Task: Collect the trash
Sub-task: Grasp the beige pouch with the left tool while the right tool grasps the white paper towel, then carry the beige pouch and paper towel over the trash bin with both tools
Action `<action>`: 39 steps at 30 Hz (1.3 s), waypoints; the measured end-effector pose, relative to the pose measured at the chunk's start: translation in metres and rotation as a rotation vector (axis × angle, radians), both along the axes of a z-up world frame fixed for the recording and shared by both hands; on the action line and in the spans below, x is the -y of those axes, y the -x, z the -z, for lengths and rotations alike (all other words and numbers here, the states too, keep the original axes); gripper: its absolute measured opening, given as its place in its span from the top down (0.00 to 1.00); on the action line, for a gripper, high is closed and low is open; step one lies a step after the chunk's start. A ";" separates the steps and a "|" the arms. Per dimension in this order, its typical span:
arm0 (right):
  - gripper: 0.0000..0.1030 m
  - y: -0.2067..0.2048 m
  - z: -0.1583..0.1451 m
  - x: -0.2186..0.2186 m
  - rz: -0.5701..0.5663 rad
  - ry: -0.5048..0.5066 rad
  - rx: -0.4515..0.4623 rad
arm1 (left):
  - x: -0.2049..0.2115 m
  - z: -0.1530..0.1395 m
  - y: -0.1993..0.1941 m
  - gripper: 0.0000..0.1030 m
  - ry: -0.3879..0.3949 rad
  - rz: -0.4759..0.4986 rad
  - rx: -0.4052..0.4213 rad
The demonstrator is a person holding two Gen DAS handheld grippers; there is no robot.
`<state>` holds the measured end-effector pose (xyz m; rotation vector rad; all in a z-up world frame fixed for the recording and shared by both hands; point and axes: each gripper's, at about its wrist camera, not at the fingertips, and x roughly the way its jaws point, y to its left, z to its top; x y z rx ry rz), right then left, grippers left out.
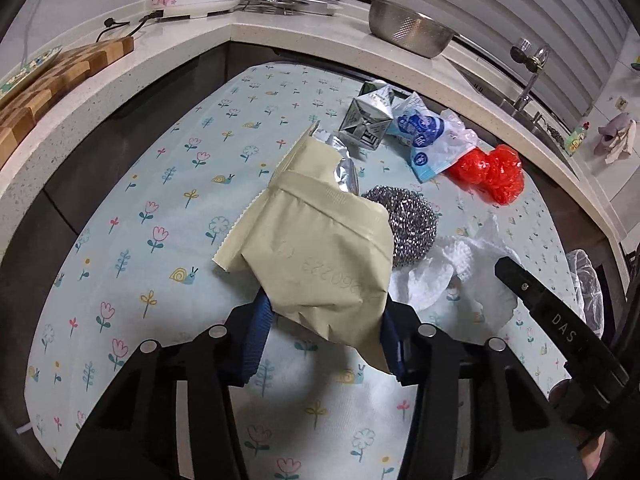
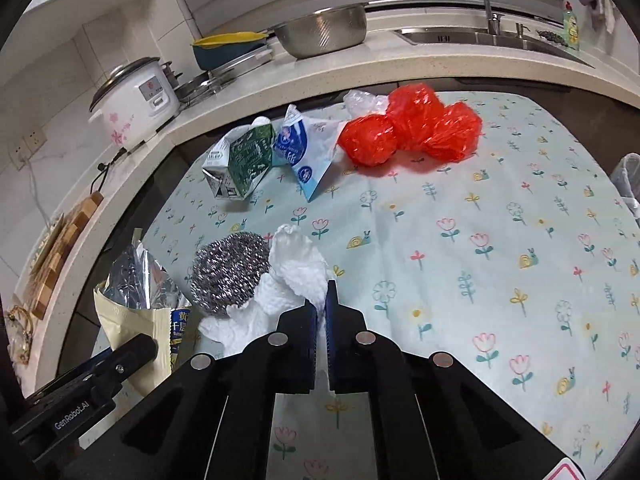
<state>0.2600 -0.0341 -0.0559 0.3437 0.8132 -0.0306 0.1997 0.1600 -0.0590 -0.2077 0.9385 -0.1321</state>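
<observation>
My left gripper [image 1: 326,334] is shut on a beige foil-lined snack bag [image 1: 316,236], which hangs lifted above the flowered cloth [image 1: 160,208]; the same bag [image 2: 136,320] shows at the lower left of the right wrist view. My right gripper [image 2: 320,308] is shut on a crumpled white paper towel [image 2: 292,272], also visible as white paper [image 1: 460,276] beside my right gripper's finger. Next to the towel lies a steel wool scourer [image 2: 228,268]. Farther back lie a crushed milk carton [image 2: 240,160], a blue-and-white wrapper [image 2: 304,152] and a crumpled red plastic bag [image 2: 412,128].
The flowered cloth covers a table set against an L-shaped counter [image 2: 320,76]. On the counter stand a rice cooker [image 2: 136,100], a steel colander [image 2: 324,28], a wooden cutting board [image 1: 52,76] and a sink [image 2: 480,36]. A clear plastic bag [image 2: 630,180] hangs at the table's right edge.
</observation>
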 end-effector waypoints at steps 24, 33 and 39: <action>0.96 0.116 -0.100 0.118 0.178 0.006 0.231 | 0.143 -0.062 0.069 0.55 -0.039 0.268 0.125; 0.96 0.143 -0.102 0.175 0.254 0.014 0.232 | 0.210 -0.071 0.072 0.55 -0.059 0.345 0.133; 0.96 0.158 -0.092 0.207 0.297 0.006 0.218 | 0.256 -0.076 0.072 0.55 -0.073 0.401 0.148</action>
